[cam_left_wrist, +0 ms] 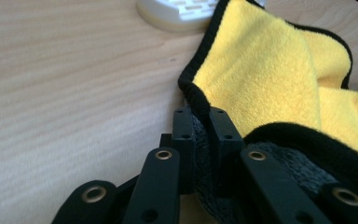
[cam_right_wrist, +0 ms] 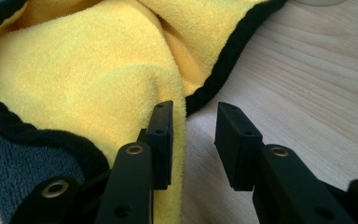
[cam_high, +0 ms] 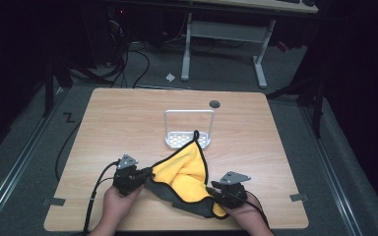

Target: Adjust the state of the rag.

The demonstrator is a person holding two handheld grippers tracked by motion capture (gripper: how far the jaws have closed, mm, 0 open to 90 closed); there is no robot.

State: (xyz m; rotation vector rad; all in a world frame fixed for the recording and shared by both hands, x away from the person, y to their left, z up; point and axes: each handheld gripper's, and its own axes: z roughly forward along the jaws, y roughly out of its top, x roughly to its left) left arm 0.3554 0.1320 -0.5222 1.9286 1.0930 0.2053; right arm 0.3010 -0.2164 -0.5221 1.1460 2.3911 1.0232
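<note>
At the near edge of the table (cam_high: 128, 113) I held a gripper in each hand, with a crumpled yellow cloth (cam_high: 184, 169) lying between them. My left gripper (cam_high: 145, 174) had its fingers (cam_left_wrist: 182, 135) pinched on the cloth's near left corner, where the black hem and the grey underside folded together; in the left gripper view the fabric was squeezed tight in the narrow slot between the two pads. My right gripper (cam_high: 211, 189) sat at the cloth's near right end, and its fingers (cam_right_wrist: 161, 135) stood spread apart. In the right gripper view one pad rested against a yellow fold, while the other stood clear over bare wood, so nothing was clamped there. The cloth showed its yellow face upward, bunched into soft ridges, with its black border curling around the edges and a patch of grey backing (cam_high: 197, 206) turned out at the near side. From my hands it stretched away toward the middle of the table, narrowing to a point. That far tip lay over the front of a small white rack (cam_high: 188, 129) with a slotted base and an upright wire frame. Beyond the rack, a small dark round hole (cam_high: 214, 104) sat in the tabletop near the far edge.
</note>
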